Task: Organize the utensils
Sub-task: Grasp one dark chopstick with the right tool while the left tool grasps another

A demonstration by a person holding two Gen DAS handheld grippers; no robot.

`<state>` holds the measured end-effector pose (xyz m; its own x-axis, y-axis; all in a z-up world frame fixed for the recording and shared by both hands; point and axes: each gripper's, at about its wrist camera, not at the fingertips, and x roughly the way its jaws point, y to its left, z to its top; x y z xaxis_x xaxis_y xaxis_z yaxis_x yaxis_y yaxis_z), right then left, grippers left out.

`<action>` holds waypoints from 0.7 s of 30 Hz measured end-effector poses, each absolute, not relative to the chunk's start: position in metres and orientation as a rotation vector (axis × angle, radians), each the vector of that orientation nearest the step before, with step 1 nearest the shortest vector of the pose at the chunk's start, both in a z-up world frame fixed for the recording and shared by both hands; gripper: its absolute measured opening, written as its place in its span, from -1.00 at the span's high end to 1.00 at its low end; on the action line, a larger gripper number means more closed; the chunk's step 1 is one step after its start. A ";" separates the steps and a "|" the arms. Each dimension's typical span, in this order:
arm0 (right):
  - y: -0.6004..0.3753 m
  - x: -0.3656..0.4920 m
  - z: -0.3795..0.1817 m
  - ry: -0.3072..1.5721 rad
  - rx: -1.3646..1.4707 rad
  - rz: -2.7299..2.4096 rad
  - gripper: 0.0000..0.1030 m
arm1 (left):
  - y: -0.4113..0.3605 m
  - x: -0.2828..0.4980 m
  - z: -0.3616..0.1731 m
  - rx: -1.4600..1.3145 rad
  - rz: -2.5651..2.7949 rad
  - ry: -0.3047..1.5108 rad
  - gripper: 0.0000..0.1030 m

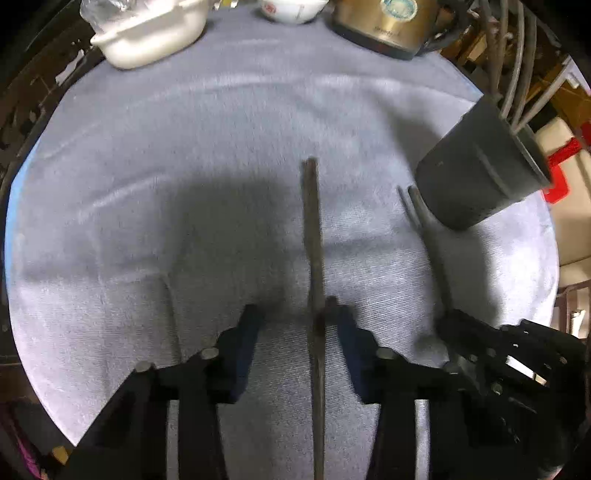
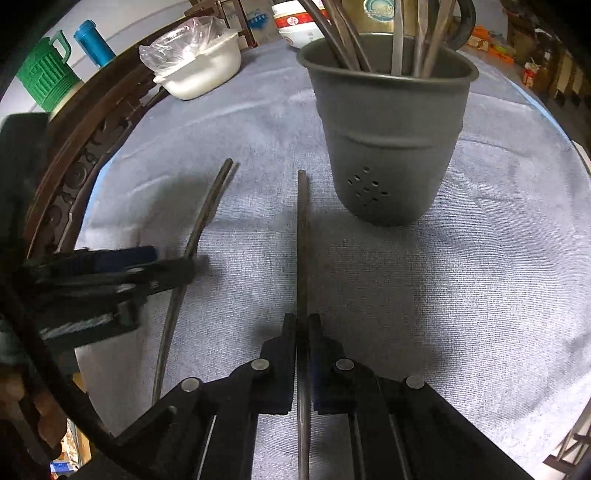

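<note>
Right gripper [image 2: 303, 321]: I have its fingers pressed together on a dark chopstick [image 2: 302, 236], which runs straight forward out of the grip.
Held chopstick, axis: long axis in line with the fingers; the free tip ends just left of the holder's base, near it but apart.
Holder [image 2: 388, 122]: grey perforated cup, upright on the cloth, ahead and slightly right of my right gripper; several utensils already stand in it.
Left gripper [image 1: 295, 310]: fingers apart, set to either side of a second chopstick [image 1: 314, 258]; the right finger is at or against the stick, and I cannot tell whether it touches.
Second chopstick, axis: lies flat on the cloth, pointing forward along the left fingers, roughly parallel to the held one.
Nearer arm: the right one is nearer the holder, in my judgement; the left is well apart from it.
Deciding relation: the held stick lies near horizontal while the holder's mouth faces up, so I judge it needs raising and tipping upright.
Tablecloth [image 2: 480, 295]: grey-blue.
Writing: a round label on the brass-coloured kettle [image 1: 384, 26] and a red mark on the white bowl [image 1: 291, 9]; neither is legible.
</note>
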<state>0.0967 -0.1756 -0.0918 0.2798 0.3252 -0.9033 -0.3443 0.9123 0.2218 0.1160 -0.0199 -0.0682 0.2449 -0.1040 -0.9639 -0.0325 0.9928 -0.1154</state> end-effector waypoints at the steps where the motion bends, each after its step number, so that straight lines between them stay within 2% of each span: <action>1: -0.176 0.097 -0.092 1.208 -0.025 0.452 0.87 | -0.022 0.117 -0.069 -0.115 -0.072 1.333 0.62; 2: -0.175 0.098 -0.091 1.211 -0.031 0.456 0.87 | -0.022 0.119 -0.071 -0.122 -0.087 1.350 0.88; 13: -0.163 0.108 -0.087 1.318 -0.170 0.486 0.83 | 0.001 0.108 -0.070 -0.133 -0.129 1.446 0.89; 16: -0.158 0.115 -0.084 1.333 -0.185 0.464 0.83 | 0.005 0.117 -0.068 -0.143 -0.122 1.458 0.74; 17: -0.156 0.117 -0.082 1.327 -0.189 0.457 0.83 | 0.006 0.120 -0.067 -0.143 -0.115 1.456 0.62; 21: -0.151 0.128 -0.081 1.322 -0.180 0.426 0.83 | 0.007 0.132 -0.067 -0.124 -0.112 1.456 0.58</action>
<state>0.1280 -0.1509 -0.0806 0.1833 0.1990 -0.9627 -0.4003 0.9095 0.1118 0.1321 0.0073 -0.0671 0.1113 -0.1510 -0.9823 0.0006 0.9884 -0.1519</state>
